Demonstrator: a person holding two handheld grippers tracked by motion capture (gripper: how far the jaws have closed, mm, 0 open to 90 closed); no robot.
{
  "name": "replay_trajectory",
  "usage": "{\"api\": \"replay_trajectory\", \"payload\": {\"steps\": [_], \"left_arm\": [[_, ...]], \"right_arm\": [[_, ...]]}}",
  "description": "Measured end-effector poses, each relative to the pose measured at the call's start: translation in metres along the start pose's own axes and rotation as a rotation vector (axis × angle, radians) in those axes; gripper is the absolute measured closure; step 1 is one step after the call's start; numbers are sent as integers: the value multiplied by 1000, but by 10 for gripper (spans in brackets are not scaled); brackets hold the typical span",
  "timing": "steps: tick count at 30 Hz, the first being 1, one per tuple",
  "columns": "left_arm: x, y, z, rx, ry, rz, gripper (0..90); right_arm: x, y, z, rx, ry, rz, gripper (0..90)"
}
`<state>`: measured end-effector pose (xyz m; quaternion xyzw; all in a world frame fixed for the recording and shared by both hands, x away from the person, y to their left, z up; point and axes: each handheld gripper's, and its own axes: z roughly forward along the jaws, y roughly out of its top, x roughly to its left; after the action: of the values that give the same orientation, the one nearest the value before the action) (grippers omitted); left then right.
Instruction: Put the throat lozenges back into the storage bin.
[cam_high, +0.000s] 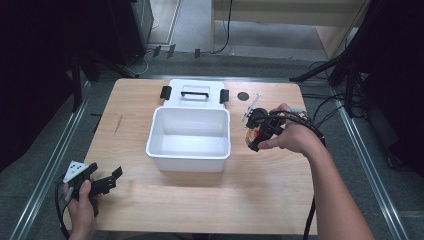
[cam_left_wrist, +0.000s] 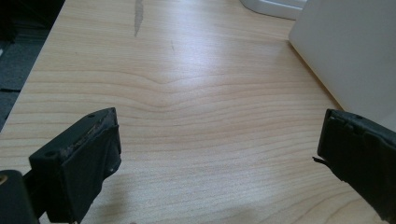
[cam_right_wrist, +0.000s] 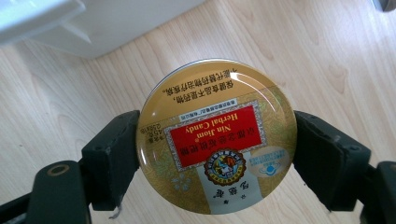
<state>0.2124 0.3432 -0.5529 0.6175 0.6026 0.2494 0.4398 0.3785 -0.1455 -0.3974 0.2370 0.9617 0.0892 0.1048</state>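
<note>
Right tongs (cam_right_wrist: 217, 140) clamped on round gold herbal candy tin (cam_right_wrist: 217, 136), raised above desk (cam_high: 270, 190) near its right edge, beside white bin (cam_high: 189, 137). Left tongs (cam_left_wrist: 217, 158) spread wide, empty, near front-left corner.

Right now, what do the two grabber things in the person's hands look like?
Both are black. The left gripper has two chunky black jaws with worn, frayed padding and a grey three-cornered plate with dark dots on top. The right gripper has the same blocky black jaws, and black cables trail from it. The person's forearms are bare, with no sleeves in sight.
</note>
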Motion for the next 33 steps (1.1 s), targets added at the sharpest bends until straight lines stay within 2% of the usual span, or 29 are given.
{"api": "replay_trajectory", "payload": {"steps": [9, 17, 25, 33], "left_arm": [[0, 0, 0, -2, 0, -2, 0], [1, 0, 1, 1, -3, -8, 0], [2, 0, 0, -4, -4, -21, 0], [3, 1, 1, -5, -10, -36, 0]], "right_arm": [[0, 20, -17, -15, -6, -33, 206], [0, 38, -33, 3, 5, -49, 207], [2, 58, -51, 13, 6, -73, 207], [11, 81, -64, -9, 22, -109, 207]]}}
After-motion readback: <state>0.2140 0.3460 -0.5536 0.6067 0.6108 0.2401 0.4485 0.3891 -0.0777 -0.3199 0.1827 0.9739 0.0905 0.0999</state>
